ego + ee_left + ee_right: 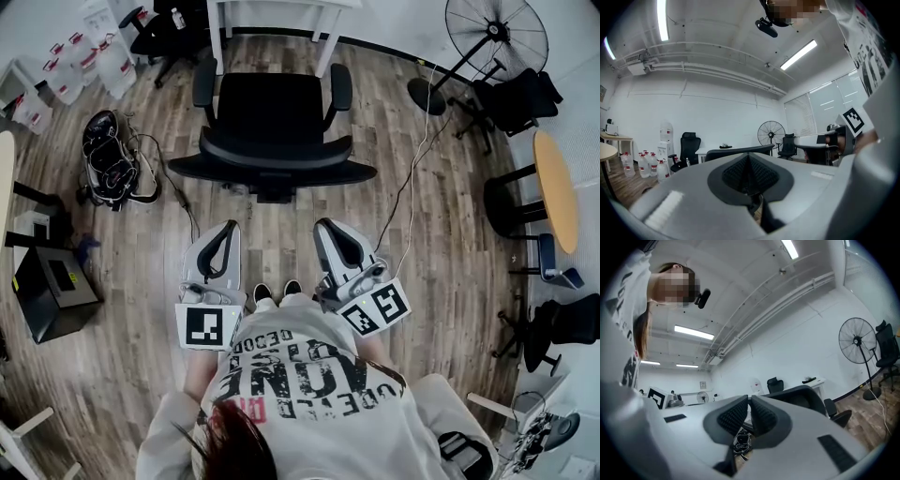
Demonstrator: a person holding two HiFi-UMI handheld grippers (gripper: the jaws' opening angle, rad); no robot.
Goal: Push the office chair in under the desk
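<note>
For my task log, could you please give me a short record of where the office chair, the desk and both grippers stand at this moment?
office chair: faces the desk, backrest towards the person, not yet pushed in
desk: white, beyond the chair at the far edge of the head view
left gripper: jaws shut, empty, short of the backrest
right gripper: jaws shut, empty, short of the backrest
contact: none; floor shows between grippers and chair
nearby: fan to the right of the chair
</note>
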